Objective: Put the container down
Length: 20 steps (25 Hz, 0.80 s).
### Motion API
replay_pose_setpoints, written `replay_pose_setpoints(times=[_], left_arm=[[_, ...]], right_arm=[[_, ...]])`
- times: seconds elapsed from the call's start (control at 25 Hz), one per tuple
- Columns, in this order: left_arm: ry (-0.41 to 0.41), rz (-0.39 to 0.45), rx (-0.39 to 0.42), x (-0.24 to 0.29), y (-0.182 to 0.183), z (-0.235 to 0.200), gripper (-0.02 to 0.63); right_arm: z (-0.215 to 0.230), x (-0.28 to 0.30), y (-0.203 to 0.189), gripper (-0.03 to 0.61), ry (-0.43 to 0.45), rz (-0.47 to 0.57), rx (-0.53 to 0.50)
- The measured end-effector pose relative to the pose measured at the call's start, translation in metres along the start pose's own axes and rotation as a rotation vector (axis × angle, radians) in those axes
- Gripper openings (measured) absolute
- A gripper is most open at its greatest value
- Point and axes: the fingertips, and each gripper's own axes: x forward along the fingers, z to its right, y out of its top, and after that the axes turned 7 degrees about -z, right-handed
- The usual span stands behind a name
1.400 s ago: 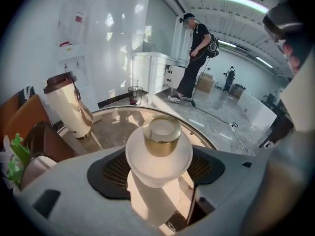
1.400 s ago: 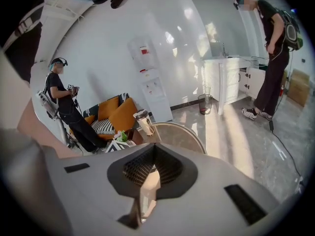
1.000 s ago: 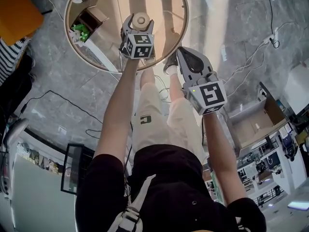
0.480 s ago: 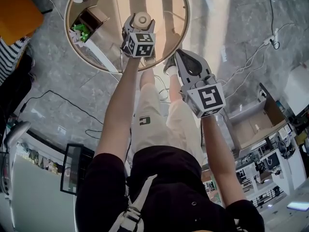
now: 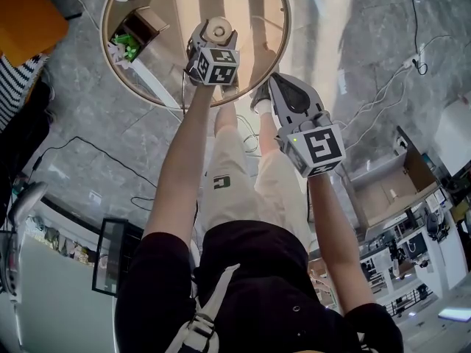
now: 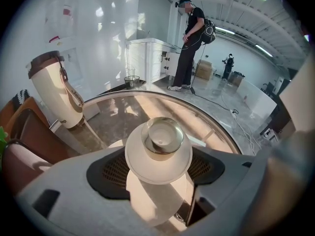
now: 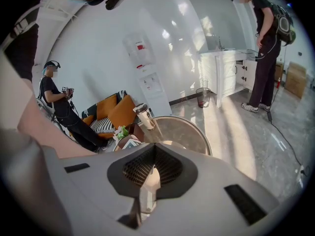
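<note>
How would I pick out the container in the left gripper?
Find the round glass table; over its near edge the left gripper holds a cream container. Unlike the tall brown-lidded tumbler nearby, it has a wide disc lid with a clear knob.

both arms reach forward, the left arm (image 5: 180,168) stretched farther than the right arm (image 5: 333,226). the left gripper (image 5: 215,35) has its jaws clamped on an upright cream lidded container (image 6: 158,149). the right gripper (image 5: 278,85) is nearer the body, jaws pressed together, empty.
</note>
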Motion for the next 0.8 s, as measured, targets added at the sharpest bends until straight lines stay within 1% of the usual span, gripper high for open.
replay_pose_setpoints(times=[0.12,0.48,0.56,0.68,0.8], left_arm=[[-0.009,-0.013,0.006,-0.001,-0.001,0.001,0.344],[-0.030,-0.043,-0.008,-0.009,0.001,0.004,0.344],[-0.026,-0.048,0.005,-0.013,0.001,0.004,0.344],[-0.019,-0.045,0.020,-0.022,0.003,0.004,0.344],[-0.008,-0.030,0.011,-0.036,0.006,0.003,0.344]], right_arm=[[-0.003,-0.002,0.000,0.003,-0.002,0.006,0.000],[-0.010,-0.019,0.003,0.003,-0.021,0.032,-0.004],[-0.013,-0.024,0.003,0.003,-0.022,0.036,-0.007],[-0.017,-0.032,0.001,0.003,-0.024,0.042,-0.015],[-0.022,-0.042,-0.001,0.003,-0.025,0.045,-0.029]])
